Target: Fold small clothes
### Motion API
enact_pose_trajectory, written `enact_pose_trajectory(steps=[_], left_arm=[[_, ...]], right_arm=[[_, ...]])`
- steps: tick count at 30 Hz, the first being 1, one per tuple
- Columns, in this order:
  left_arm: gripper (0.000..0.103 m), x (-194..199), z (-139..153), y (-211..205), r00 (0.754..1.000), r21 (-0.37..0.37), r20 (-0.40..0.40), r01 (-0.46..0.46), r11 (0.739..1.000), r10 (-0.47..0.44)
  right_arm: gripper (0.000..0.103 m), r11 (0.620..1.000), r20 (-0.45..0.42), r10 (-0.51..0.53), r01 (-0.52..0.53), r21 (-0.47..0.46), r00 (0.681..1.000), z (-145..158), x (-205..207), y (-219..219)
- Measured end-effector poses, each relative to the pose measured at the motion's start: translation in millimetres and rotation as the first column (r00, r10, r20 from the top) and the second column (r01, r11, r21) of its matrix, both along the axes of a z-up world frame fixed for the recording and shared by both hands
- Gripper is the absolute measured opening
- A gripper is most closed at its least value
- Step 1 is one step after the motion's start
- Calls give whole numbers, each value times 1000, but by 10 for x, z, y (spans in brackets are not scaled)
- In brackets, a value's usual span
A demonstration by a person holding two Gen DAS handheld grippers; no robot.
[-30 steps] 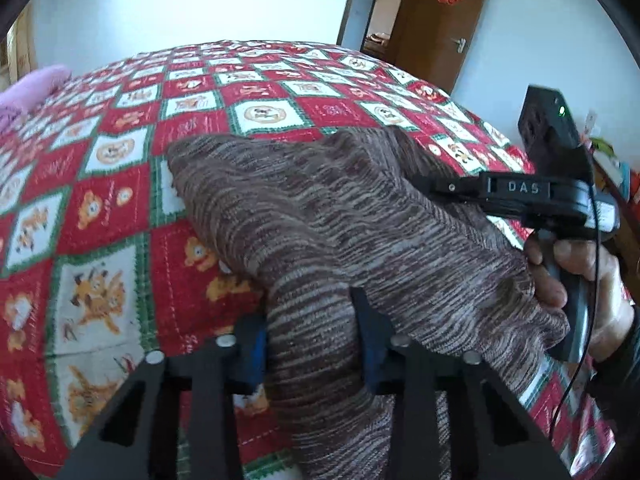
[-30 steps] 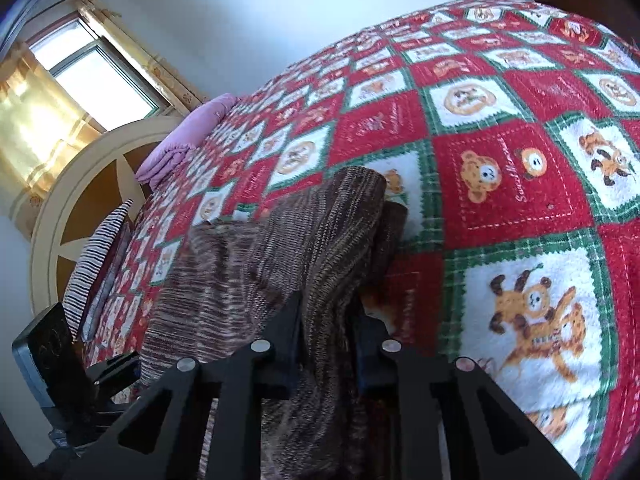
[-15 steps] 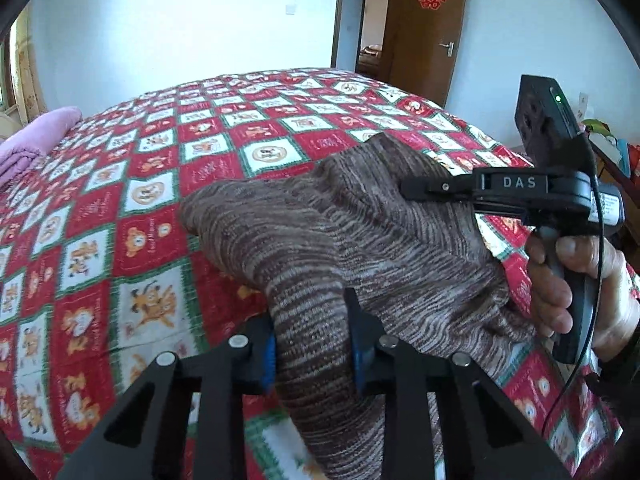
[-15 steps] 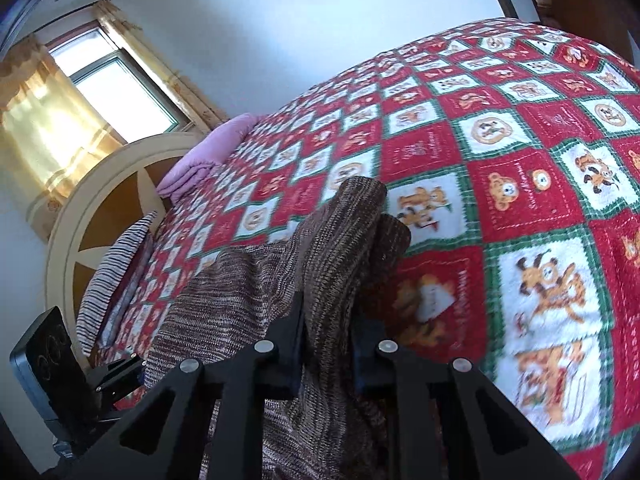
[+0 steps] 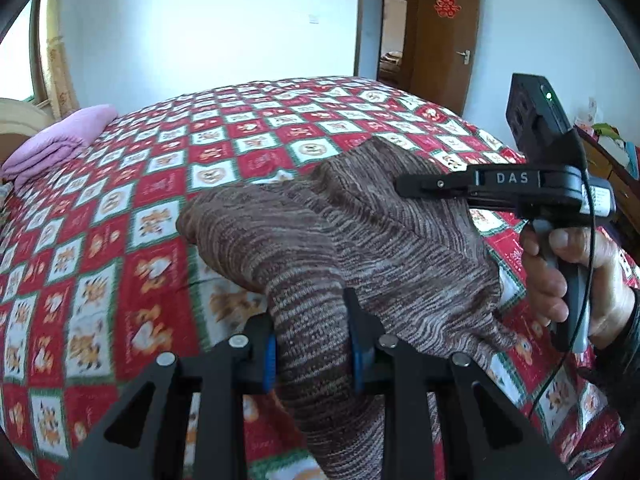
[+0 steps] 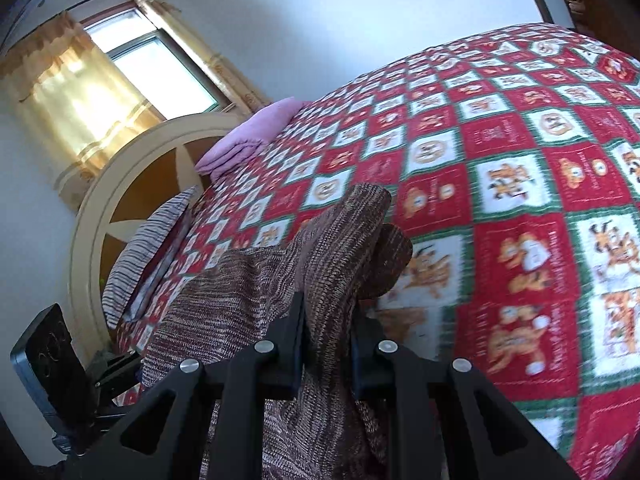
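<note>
Above the bed [image 5: 120, 208], a brown-and-white marled knit garment [image 5: 360, 236] hangs bunched and draped, lifted off the quilt. The left tongs [image 5: 312, 344] are clamped on one fold, the right tongs [image 6: 326, 344] clamped on another beside it.

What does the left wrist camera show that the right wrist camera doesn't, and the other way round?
Only the left wrist view shows the brown door with its red paper ornament, and the right gripper from the side with the hand on its handle. Only the right wrist view shows the window, yellow curtain, round headboard and striped pillow. Both show the brown knit garment pinched in each gripper, the red patchwork quilt and the folded pink cloth.
</note>
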State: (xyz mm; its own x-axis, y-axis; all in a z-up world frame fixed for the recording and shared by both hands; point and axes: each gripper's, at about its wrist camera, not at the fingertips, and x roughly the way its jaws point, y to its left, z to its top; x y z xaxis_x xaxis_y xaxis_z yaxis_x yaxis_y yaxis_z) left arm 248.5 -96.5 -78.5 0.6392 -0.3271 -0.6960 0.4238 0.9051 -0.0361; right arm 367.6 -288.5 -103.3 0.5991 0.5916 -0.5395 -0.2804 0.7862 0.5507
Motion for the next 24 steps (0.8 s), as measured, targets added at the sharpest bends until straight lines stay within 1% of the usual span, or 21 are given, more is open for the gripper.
enact_pose_trajectory(steps=[11,18,24], left_arm=[[28,-267,67,522,996,-44,17,-87,995,87],[28,-396,75,847,989,-80,14,-147,986,148],[28,-508,85,1135,980,-93,15,-198,976,200]], right_arm=[[18,996,15,87,-88,21,996,59,-97,568],[18,989,14,149,-149,20,989,56,-90,949],[18,979,16,202,-203,29,979,59,-75,1293]])
